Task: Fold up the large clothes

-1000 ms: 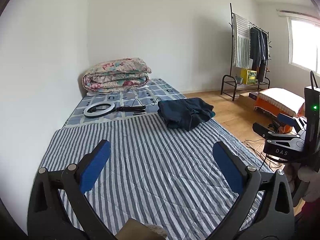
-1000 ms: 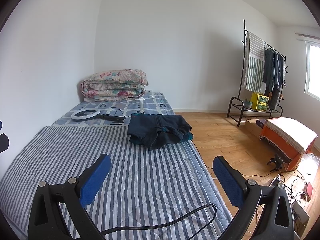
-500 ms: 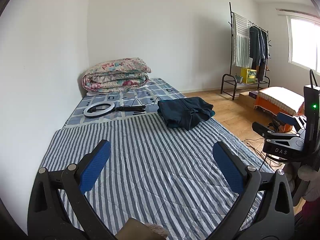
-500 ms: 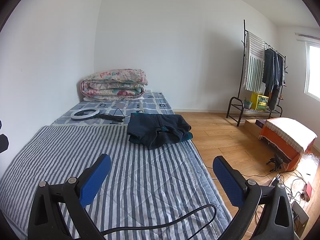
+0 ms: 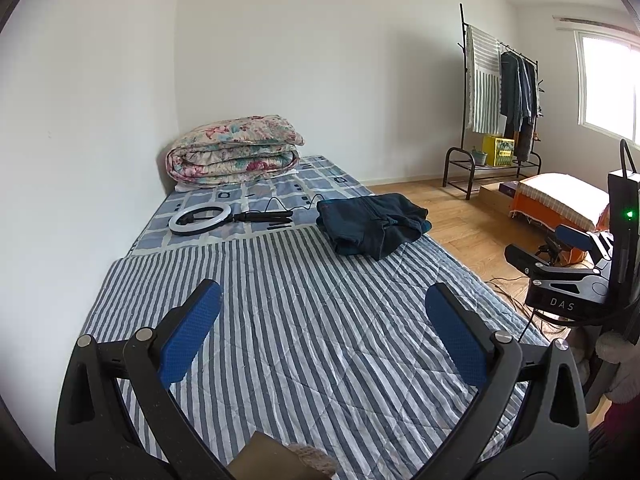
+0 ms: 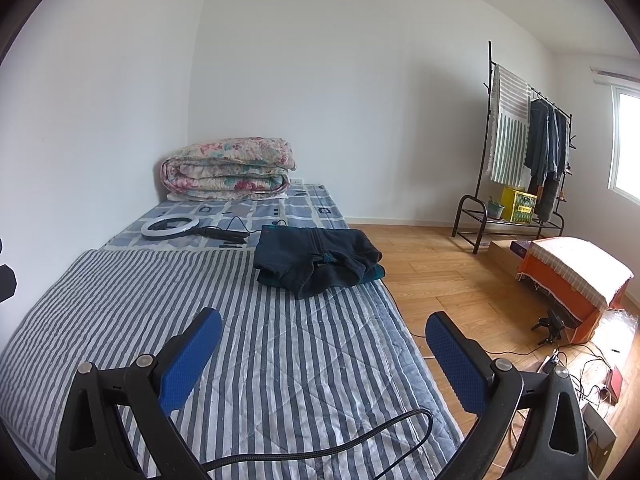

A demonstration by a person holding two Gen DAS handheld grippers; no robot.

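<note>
Change: almost nothing is seen to have moved since the earlier frames; both views are held nearly as before, with only a slight drift in framing.
Left gripper: jaws spread wide, nothing held; it is held above the striped quilt, pointed along the bed.
Right gripper: jaws likewise spread wide and empty; it is held over the quilt's floor-side edge. A black cable is looped just beneath it.
Garment location: dark blue clothing is lying at the far end of the quilt, near the floor-side edge of the bed, well apart from both grippers.
Garment look: crumpled into a loose heap with layers overlapped; a teal lining or second layer is visible at one edge. Hems and corners cannot be told apart from here.
Nearby clutter: a ring light with its stand and cord is lying just beside the garment, on the checked sheet. A folded floral quilt is stacked against the wall.
Risk 1: several layers could be pinched at once, because the heap is bunched.
Risk 2: the ring light cord could be snagged when the garment is spread.
Risk 3: cloth could be slid off the bed edge during flattening.
Risk 4: the right gripper's own cable could be caught on the quilt.
</note>
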